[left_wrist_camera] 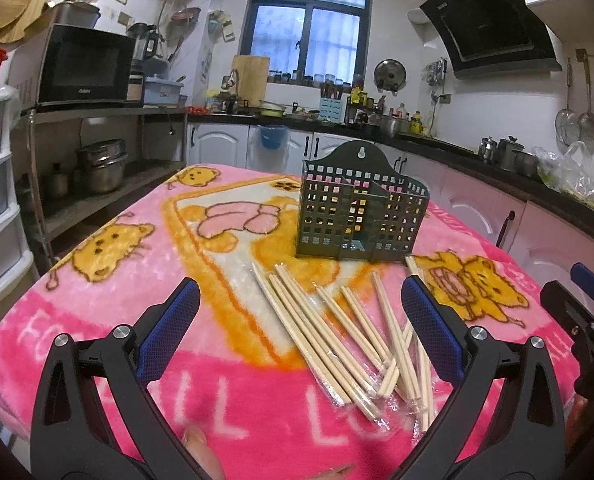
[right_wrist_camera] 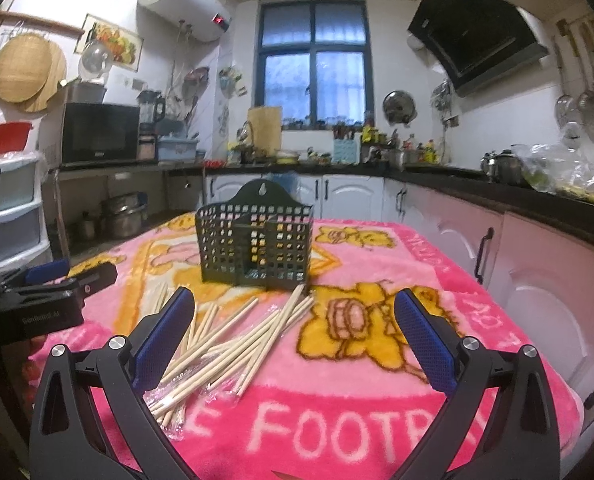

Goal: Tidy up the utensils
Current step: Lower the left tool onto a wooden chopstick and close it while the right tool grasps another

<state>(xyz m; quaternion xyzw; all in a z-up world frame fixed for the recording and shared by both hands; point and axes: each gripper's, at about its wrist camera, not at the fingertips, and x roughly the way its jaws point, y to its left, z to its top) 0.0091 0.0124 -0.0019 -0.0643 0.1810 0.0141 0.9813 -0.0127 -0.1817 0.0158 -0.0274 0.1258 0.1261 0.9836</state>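
Both grippers (left (left_wrist_camera: 299, 300), right (right_wrist_camera: 295, 312)) gape empty over a pink blanket (right_wrist_camera: 377, 420) in a cluttered kitchen.

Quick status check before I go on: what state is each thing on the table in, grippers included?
Chopsticks: loose pile on the blanket, some in clear wrappers, none in the holder.
Utensil holder: upright, no chopsticks visible inside.
Left gripper: jaws open, holding nothing.
Right gripper: jaws open, holding nothing.
Blanket: spread over the table.

Left gripper (left_wrist_camera: 300, 294) spread wide, empty, above chopsticks (left_wrist_camera: 339, 344) scattered on pink blanket (left_wrist_camera: 97, 320); green basket (left_wrist_camera: 363, 216) stood beyond.
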